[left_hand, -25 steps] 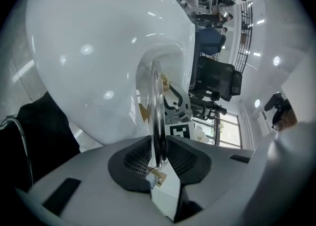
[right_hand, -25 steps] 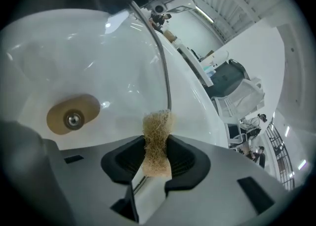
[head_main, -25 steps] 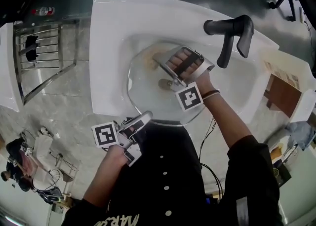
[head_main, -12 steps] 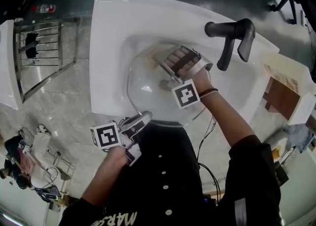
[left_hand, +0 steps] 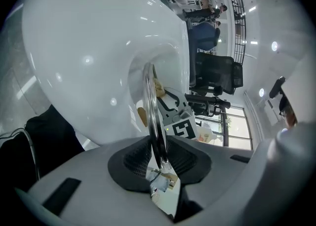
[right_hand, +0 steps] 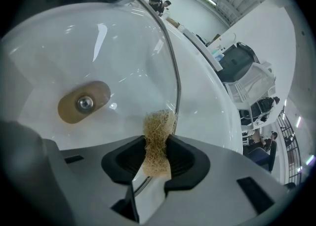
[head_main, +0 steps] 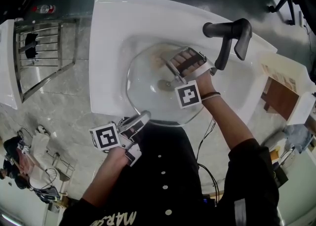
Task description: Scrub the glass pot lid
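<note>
**Left gripper** (head_main: 139, 120): the jaws stand narrow, clamped edge-on over the metal rim of the glass pot lid (head_main: 148, 89) at the front edge of the white sink (head_main: 111, 27).

**Right gripper** (head_main: 170, 64): the jaws pinch a tan fibrous scrub pad (right_hand: 159, 138). The pad's free end touches the glass just beside the rim, toward the back of the basin and near the dark faucet (head_main: 229, 35).

**Lid:** it is clear and domed, ringed by a thin metal band, and tilted over the basin. Its near rim reaches the front edge. A tan oval knob (right_hand: 84, 103) with a central screw shows at its middle. The glass carries bright reflections.
</note>
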Action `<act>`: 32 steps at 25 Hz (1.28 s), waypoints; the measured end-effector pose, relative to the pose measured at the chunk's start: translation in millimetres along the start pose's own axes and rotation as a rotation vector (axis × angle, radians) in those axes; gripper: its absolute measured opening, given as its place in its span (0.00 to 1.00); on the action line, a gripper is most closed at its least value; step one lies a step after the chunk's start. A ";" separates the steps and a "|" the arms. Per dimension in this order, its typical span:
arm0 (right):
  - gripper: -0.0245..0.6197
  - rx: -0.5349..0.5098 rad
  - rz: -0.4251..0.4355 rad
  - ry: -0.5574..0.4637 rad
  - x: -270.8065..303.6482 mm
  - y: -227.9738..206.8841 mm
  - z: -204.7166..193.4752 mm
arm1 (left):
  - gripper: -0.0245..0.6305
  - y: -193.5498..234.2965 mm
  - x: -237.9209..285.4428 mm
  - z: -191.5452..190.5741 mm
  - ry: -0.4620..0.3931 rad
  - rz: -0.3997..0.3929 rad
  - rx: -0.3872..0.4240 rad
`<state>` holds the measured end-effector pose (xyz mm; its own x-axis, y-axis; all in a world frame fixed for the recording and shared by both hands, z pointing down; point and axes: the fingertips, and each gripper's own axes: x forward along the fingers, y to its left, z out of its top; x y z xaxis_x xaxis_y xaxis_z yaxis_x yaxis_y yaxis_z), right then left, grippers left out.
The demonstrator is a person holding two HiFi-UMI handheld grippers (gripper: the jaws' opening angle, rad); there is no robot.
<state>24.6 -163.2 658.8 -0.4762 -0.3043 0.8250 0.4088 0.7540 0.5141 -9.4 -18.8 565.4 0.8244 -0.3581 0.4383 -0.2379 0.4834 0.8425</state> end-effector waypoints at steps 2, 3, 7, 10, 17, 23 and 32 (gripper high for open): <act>0.25 0.002 0.004 0.016 -2.8 2.4 -4.6 | 0.20 0.7 -1.0 -0.5 -0.008 0.008 -0.014; 0.25 0.005 0.008 0.024 -4.3 4.4 -7.3 | 0.20 -0.7 -0.6 -0.3 -0.010 0.000 -0.015; 0.25 0.016 0.014 0.051 -10.8 12.2 -18.1 | 0.21 5.2 -4.8 -1.2 -0.001 0.046 -0.007; 0.25 0.018 0.023 0.076 -15.5 17.4 -26.0 | 0.21 3.4 -4.0 -0.7 -0.011 0.040 -0.010; 0.25 0.028 0.075 0.116 -32.6 34.6 -45.3 | 0.21 -0.2 -3.5 0.2 -0.036 0.024 -0.017; 0.25 0.007 0.086 0.133 -42.2 44.0 -53.9 | 0.21 -7.8 -0.8 2.3 -0.053 -0.025 -0.043; 0.25 0.038 -0.026 0.101 -47.2 20.8 -36.4 | 0.21 0.5 -5.2 3.6 -0.032 0.074 0.071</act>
<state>83.9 -154.3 639.1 -0.4048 -0.3801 0.8317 0.3663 0.7660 0.5283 -15.6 -19.6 564.6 0.7867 -0.3492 0.5091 -0.3342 0.4524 0.8268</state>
